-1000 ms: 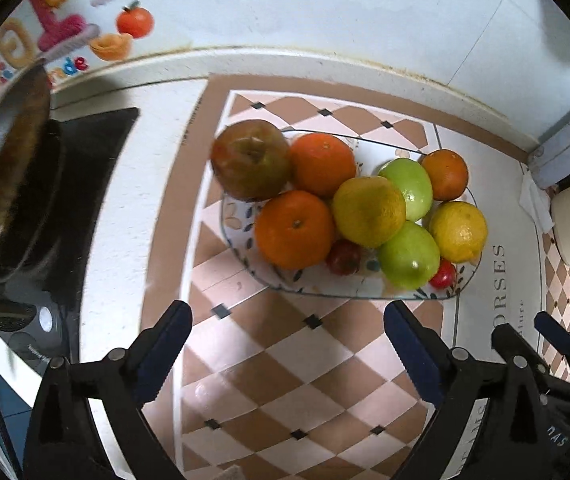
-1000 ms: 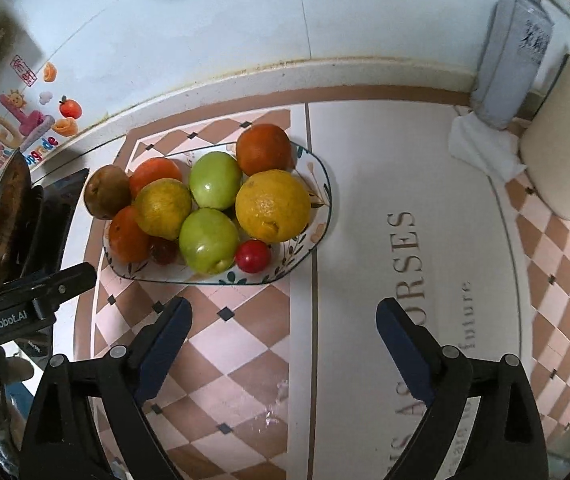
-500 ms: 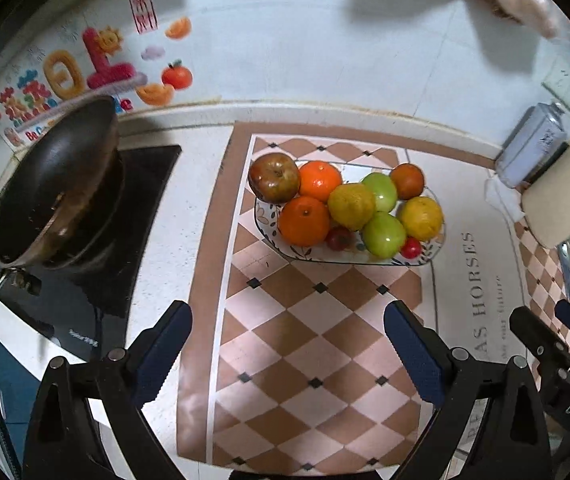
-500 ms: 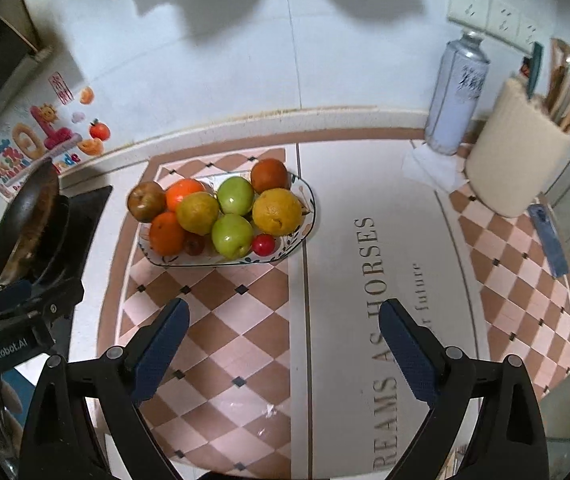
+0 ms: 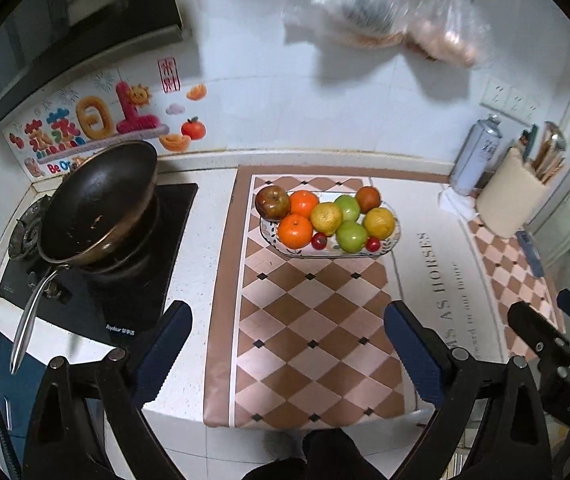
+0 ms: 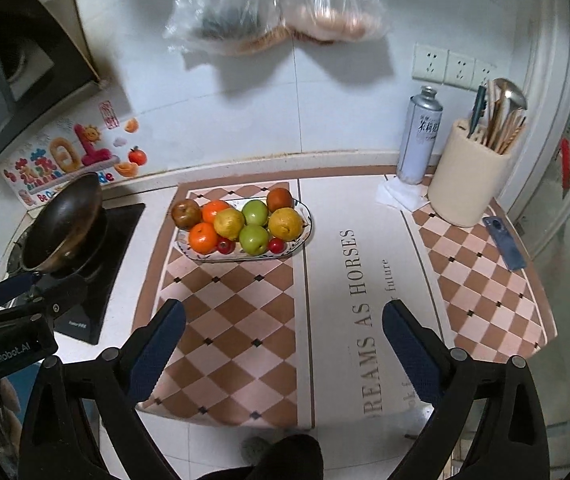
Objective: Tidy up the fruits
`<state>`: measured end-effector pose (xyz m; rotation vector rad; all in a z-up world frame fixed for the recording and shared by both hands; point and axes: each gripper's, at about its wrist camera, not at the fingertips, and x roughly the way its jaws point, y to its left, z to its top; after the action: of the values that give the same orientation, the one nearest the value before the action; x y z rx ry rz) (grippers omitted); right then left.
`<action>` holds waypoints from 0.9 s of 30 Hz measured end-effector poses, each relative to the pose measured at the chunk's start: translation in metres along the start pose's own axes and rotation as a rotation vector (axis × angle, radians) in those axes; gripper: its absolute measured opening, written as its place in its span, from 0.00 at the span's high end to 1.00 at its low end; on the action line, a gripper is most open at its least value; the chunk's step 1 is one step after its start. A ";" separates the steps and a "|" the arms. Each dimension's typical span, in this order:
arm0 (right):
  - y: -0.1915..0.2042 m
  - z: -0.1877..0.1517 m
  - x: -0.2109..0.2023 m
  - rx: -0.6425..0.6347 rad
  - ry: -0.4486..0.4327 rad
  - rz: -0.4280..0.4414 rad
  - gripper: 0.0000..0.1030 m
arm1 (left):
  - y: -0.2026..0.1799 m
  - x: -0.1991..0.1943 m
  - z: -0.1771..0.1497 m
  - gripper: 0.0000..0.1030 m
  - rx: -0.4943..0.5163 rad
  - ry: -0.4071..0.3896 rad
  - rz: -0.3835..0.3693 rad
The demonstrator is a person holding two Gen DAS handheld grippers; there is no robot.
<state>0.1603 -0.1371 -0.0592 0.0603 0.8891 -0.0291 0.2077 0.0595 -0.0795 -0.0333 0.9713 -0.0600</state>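
Note:
An oval patterned plate (image 5: 396, 236) on the checked mat holds a heap of fruit: a brownish apple (image 5: 272, 203), oranges (image 5: 295, 231), green apples (image 5: 351, 236), yellow citrus (image 5: 379, 223) and small red fruits. The same plate (image 6: 305, 236) shows in the right wrist view. My left gripper (image 5: 287, 320) hangs open high above the counter's front edge, well short of the plate, with nothing between its fingers. My right gripper (image 6: 283, 316) is beside it at a similar height; its jaws are opening, wide apart and empty.
A dark frying pan (image 5: 97, 200) sits on the stove at the left. At the back right stand a spray can (image 6: 421, 140) and a cream utensil holder (image 6: 469, 184), with a blue phone (image 6: 505, 244) near them. Clear plastic bags (image 6: 269, 8) hang on the wall above.
Both grippers have risen and drawn back from the plate, which now looks smaller and farther away. The stove, wall and counter front have come into view. Fruit unmoved.

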 end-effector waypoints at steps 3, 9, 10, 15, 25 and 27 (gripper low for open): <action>0.002 -0.009 -0.028 -0.003 -0.026 0.006 0.02 | 0.000 -0.026 -0.008 0.04 0.013 -0.026 -0.014; 0.000 -0.013 -0.066 -0.005 -0.056 0.028 0.02 | -0.004 -0.062 -0.019 0.04 0.026 -0.078 -0.010; -0.001 -0.013 -0.075 -0.011 -0.070 0.029 0.02 | -0.004 -0.066 -0.020 0.04 0.025 -0.084 -0.009; 0.000 -0.011 -0.098 -0.030 -0.091 0.042 0.02 | -0.007 -0.086 -0.028 0.04 0.015 -0.102 0.003; 0.001 -0.008 -0.103 -0.064 -0.090 0.068 0.02 | -0.008 -0.094 -0.034 0.04 -0.019 -0.103 0.015; 0.000 -0.003 -0.093 -0.061 -0.077 0.077 0.02 | -0.009 -0.089 -0.030 0.04 -0.026 -0.088 0.011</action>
<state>0.0992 -0.1367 0.0114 0.0358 0.8092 0.0670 0.1324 0.0567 -0.0232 -0.0539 0.8839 -0.0359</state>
